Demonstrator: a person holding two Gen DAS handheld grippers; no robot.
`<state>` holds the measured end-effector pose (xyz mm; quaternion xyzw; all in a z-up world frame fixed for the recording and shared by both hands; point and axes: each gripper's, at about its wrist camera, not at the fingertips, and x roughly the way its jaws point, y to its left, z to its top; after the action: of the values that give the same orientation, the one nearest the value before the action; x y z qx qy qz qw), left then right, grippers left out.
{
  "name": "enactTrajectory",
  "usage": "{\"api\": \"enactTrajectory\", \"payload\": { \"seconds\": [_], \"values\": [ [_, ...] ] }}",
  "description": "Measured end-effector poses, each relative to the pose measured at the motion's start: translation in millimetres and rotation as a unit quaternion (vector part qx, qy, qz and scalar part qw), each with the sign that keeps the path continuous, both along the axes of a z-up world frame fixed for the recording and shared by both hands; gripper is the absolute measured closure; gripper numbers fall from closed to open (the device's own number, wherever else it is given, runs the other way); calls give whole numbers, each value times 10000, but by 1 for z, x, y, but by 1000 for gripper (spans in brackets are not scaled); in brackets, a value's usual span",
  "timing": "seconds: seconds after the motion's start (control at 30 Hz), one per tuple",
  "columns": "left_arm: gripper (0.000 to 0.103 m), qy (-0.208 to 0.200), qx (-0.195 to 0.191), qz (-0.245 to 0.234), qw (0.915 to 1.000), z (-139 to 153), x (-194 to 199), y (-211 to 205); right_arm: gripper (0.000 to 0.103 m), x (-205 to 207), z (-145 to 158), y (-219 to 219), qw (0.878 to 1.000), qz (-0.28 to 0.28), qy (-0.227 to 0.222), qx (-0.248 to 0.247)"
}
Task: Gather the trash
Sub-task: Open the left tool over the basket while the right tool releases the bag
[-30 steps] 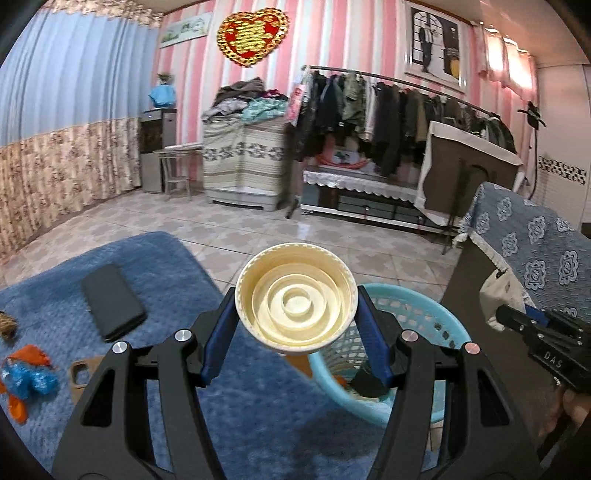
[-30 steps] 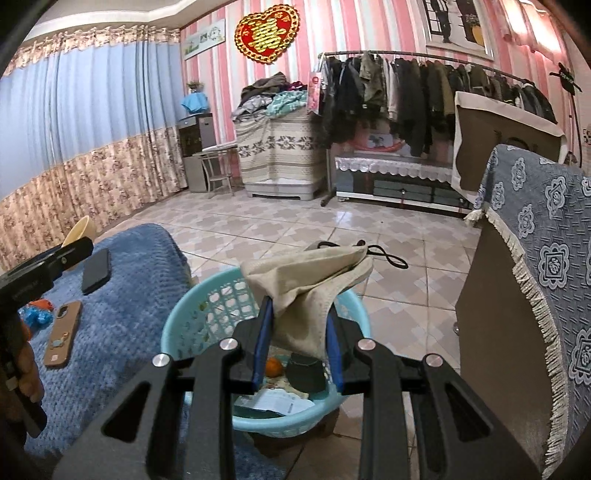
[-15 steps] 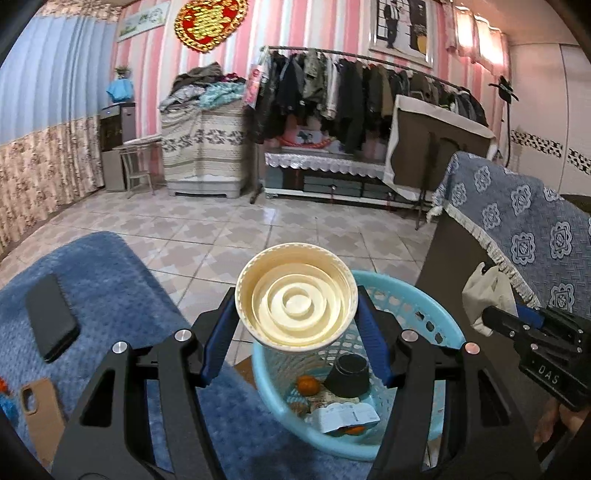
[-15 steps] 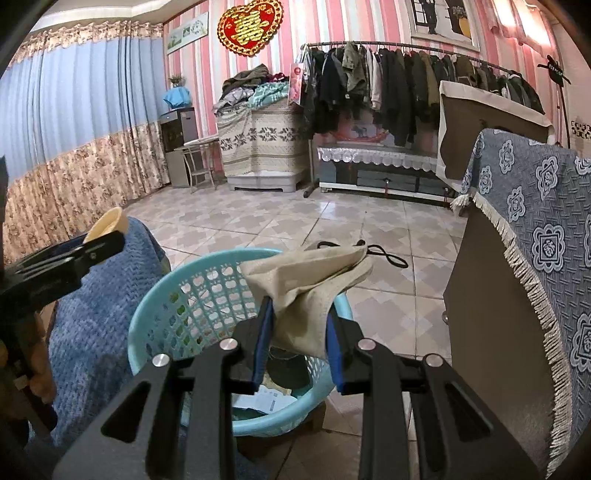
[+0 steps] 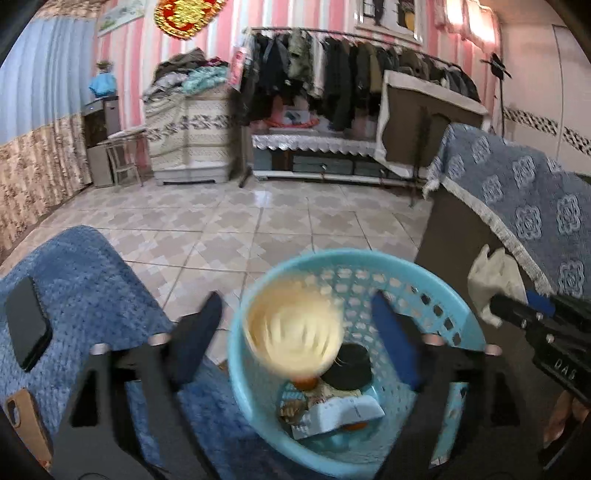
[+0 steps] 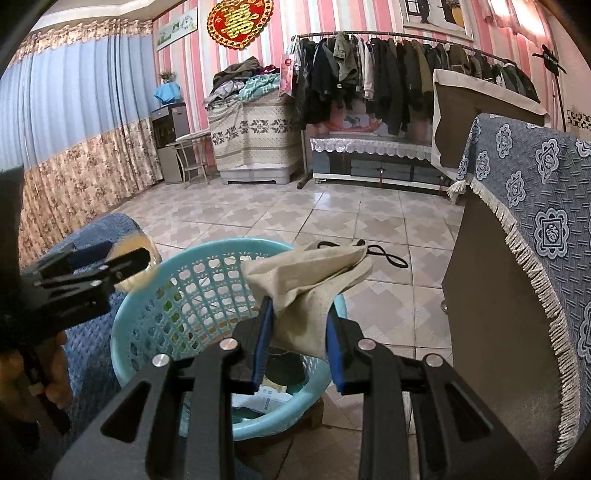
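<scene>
One blue basket (image 5: pixel 458 321), one yellow cup (image 5: pixel 291 336), one beige cloth (image 6: pixel 310 291), two phones (image 5: pixel 26 328).

**Inspector A:** Legible markings, please.

**Inspector B:** One lettered item in the left wrist view: white letters on the black body of the right tongs (image 5: pixel 491 304), at the lower right edge. They read roughly "DAS"; the last character is uncertain.

**Inspector A:** The wall ornament?

**Inspector B:** A red heart-shaped plaque (image 6: pixel 240 22) with a gold border carries a gold Chinese double-happiness character. It hangs on the pink striped wall.

**Inspector A:** Print on the paper in the basket?

**Inspector B:** A white-and-blue packet (image 5: pixel 332 413) in the blue basket (image 5: pixel 458 317) shows printing, too blurred to read. Nothing else is legible.
</scene>
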<state>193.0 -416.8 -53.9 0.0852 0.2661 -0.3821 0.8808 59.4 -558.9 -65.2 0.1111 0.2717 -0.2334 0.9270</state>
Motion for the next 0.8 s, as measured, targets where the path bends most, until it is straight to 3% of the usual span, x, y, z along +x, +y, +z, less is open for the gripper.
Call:
{"api": "enactTrajectory", "payload": {
  "seconds": [0.17, 0.43, 0.6, 0.7, 0.77, 0.8],
  "values": [
    [6, -255, -84, 400, 9988, 16, 9, 17, 76, 6, 0, 3, 10000, 35, 3, 23],
    [6, -579, -46, 808, 9950, 34, 15, 49, 76, 28, -7, 15, 9998, 197, 46, 59],
    [5, -514, -139, 1082, 9927, 39, 17, 76, 75, 49, -14, 24, 9992, 337, 181, 71],
    [5, -457, -199, 1245, 9910, 40, 19, 92, 72, 60, -18, 27, 9990, 349, 239, 109],
    [5, -404, -209, 1318, 9902, 40, 21, 100, 61, 67, -21, 29, 9984, 417, 302, 222],
    [5, -379, -214, 1359, 9898, 40, 22, 104, 50, 69, -21, 31, 9984, 433, 313, 207]
  ]
}}
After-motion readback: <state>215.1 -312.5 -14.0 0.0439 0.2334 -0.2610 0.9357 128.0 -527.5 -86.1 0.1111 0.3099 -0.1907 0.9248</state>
